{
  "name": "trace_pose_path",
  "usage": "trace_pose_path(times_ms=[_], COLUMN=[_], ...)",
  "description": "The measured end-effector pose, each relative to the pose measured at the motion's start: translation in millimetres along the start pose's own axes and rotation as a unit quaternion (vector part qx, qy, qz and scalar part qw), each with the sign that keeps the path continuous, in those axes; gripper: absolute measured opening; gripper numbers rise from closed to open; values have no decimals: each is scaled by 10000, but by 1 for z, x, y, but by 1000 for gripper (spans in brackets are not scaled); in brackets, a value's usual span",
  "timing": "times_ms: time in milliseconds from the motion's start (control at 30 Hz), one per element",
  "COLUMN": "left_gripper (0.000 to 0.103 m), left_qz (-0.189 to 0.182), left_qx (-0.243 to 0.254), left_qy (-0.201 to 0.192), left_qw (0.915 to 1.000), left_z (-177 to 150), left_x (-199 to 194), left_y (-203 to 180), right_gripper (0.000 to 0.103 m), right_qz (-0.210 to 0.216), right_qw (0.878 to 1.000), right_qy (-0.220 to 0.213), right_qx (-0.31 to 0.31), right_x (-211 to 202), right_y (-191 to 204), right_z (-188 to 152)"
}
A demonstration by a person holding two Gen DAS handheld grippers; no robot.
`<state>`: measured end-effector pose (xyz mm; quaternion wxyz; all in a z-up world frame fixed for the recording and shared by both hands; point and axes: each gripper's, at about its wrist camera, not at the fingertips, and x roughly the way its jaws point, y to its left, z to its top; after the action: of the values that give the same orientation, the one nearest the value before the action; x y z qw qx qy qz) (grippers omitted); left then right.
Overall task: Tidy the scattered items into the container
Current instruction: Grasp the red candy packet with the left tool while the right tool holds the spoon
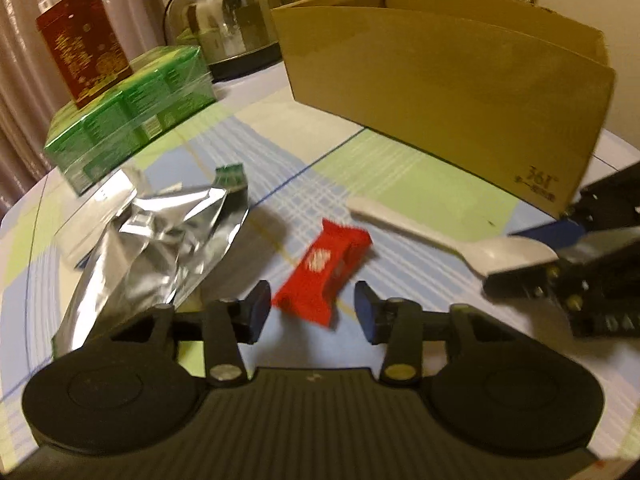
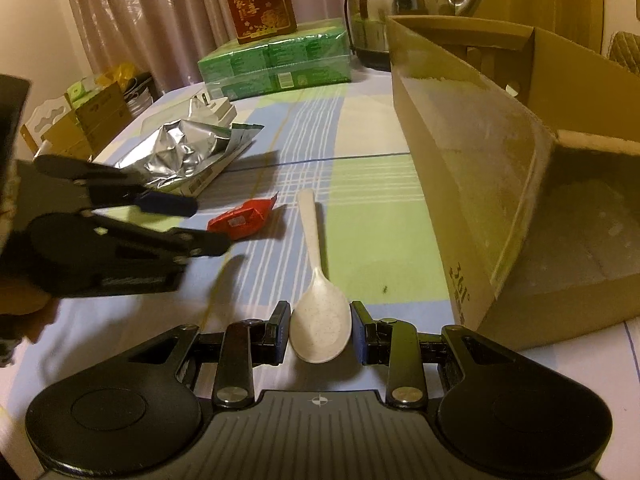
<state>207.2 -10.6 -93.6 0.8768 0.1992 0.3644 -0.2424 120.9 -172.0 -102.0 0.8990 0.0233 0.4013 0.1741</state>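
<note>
Right gripper point(image 2: 320, 330): narrow, pads clamped on the bowl of the white spoon point(image 2: 318, 304), handle pointing away along the checked tablecloth point(image 2: 372, 208).
Left gripper point(image 1: 312, 312): jaws apart, red snack packet point(image 1: 324, 270) lying loose between and just beyond them.
Crumpled foil bag point(image 1: 160, 240): left.
Cardboard box point(image 1: 452, 104): beyond, open.
Kettle point(image 1: 228, 20): rearmost.

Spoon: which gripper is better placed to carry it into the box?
Right. The right gripper already brackets the spoon bowl, beside the cardboard box. The left gripper is open at the red snack packet.
</note>
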Motion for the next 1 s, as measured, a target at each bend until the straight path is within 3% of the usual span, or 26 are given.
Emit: trace_pose_path(times_ms=[67,167,300,667,733,867,1000], left_gripper=[55,55,24,23,25,39,39], left_qz=[-71,-233,-363,-130,-143,-215,-334], left_qx=[-14,-11,-87,-207,-315,-739,-1003], left_qy=[4,94,206,696,696,553,499], left_qw=[10000,9997,9991,9973,9970,9955,9931], left_z=[4,8,10,-30,-36,-40,-39], left_x=[9,20,19,-37,-46,-57,-54], left_y=[1,3,5,-32,-39,-34,-23], right_gripper=[28,28,28,28,28,28,28], right_qz=[-8,-9,7,126,143,139,96], right_qw=[10000,10000,10000,9999,9998,9998,9998], right_qy=[-6,-42,-61,29,53,89,86], right_qx=[23,24,26,-81,-113,-142,-158], right_x=[3,5,8,-6,-10,-15,-19], right_y=[-1,-3,-5,-1,0,2,1], right_z=[1,3,5,-5,-9,-15,-17])
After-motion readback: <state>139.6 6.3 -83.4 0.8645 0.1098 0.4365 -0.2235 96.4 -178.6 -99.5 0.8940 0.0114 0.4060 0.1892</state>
